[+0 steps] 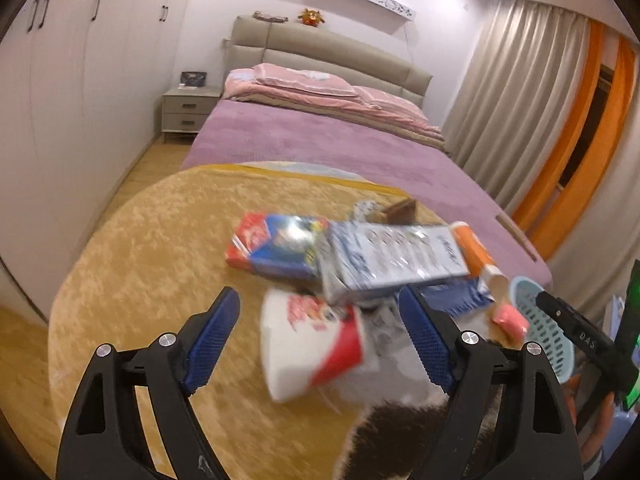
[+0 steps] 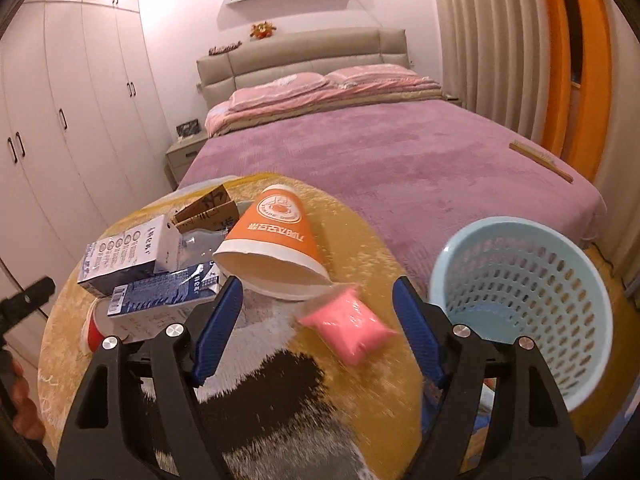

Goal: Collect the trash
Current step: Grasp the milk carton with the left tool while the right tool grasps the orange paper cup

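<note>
Trash lies in a heap on a round yellow rug. In the left wrist view my left gripper is open just above a red and white cup, with a white-blue carton and a red-blue box beyond. In the right wrist view my right gripper is open over a pink packet, just behind a tipped orange paper cup. Blue-white cartons lie to the left. A light blue mesh basket stands at right; it also shows in the left wrist view.
A bed with a purple cover stands right behind the rug. White wardrobes line the left wall, with a nightstand beside the bed. Curtains hang at right. A wooden stick lies on the bed's edge.
</note>
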Tool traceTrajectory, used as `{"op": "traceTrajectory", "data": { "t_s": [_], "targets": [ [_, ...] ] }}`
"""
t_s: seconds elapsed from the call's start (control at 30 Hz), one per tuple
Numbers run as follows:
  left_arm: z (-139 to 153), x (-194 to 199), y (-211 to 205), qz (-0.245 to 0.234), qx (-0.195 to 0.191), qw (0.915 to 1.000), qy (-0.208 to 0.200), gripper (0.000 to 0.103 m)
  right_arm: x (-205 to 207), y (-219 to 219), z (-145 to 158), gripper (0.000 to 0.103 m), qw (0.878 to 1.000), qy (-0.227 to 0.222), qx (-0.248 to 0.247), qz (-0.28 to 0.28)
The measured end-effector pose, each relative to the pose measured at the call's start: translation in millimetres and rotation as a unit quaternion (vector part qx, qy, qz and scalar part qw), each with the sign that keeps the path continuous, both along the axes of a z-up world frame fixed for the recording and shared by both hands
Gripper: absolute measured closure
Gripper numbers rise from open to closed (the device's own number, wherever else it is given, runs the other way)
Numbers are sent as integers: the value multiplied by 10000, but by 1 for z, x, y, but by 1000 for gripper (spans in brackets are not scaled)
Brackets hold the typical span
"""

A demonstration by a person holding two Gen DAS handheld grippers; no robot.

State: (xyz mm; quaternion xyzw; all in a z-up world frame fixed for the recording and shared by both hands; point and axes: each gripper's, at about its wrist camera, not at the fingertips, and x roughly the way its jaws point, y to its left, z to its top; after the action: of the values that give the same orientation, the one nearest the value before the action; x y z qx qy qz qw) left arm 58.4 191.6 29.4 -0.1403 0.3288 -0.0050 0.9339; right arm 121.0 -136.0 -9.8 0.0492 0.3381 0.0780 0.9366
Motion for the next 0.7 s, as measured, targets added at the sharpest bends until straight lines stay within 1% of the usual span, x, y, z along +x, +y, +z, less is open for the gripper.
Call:
{"op": "traceTrajectory", "data": {
  "t_s": [0.07, 0.1, 0.17, 0.27, 0.33, 0.37, 0.4, 0.47, 0.5, 0.53, 0.57, 0.6, 0.63, 0.67, 0.7],
  "targets": [
    [3, 8, 5, -92, 55, 9999, -17, 23, 10, 3, -6, 30, 9999, 96, -103, -41],
    [6, 17, 2, -217, 107, 9997, 7, 23, 15, 4, -9, 30, 9998, 142, -142, -50],
    [8, 27, -4, -477, 189, 9987, -1, 23, 27, 8, -14, 35, 9995, 259, -196, -10],
    [7, 45, -17, -917, 486, 9946, 18, 18, 39, 16, -19, 36, 9989, 316, -323, 84],
    [5, 54, -27, -1282, 736, 9890, 32, 18, 47, 23, -24, 36, 9981, 367, -472, 146],
    [3, 56, -30, -1418, 794, 9867, 41, 16, 50, 26, -26, 36, 9978, 380, -513, 188],
    [1, 61, -34, -1663, 852, 9824, 81, 16, 54, 29, -28, 36, 9974, 386, -563, 214],
    [-4, 64, -40, -1893, 957, 9771, 170, 16, 59, 34, -30, 36, 9969, 368, -660, 222],
    [-6, 67, -45, -2000, 1097, 9734, 218, 16, 63, 36, -31, 37, 9967, 361, -687, 246],
    [-9, 68, -49, -2055, 1239, 9705, 241, 16, 66, 37, -31, 45, 9965, 372, -692, 282],
    [-11, 71, -52, -2116, 1358, 9675, 269, 15, 70, 39, -32, 49, 9963, 402, -691, 323],
    [-13, 73, -55, -2233, 1413, 9640, 305, 15, 72, 41, -33, 58, 9961, 425, -689, 350],
    [-13, 73, -57, -2289, 1420, 9625, 315, 15, 75, 42, -35, 71, 9957, 466, -688, 399],
    [-13, 74, -58, -2354, 1431, 9607, 333, 15, 76, 42, -35, 74, 9956, 480, -696, 405],
    [-13, 73, -59, -2424, 1475, 9582, 373, 16, 77, 42, -35, 80, 9957, 458, -689, 415]
  ]
}}
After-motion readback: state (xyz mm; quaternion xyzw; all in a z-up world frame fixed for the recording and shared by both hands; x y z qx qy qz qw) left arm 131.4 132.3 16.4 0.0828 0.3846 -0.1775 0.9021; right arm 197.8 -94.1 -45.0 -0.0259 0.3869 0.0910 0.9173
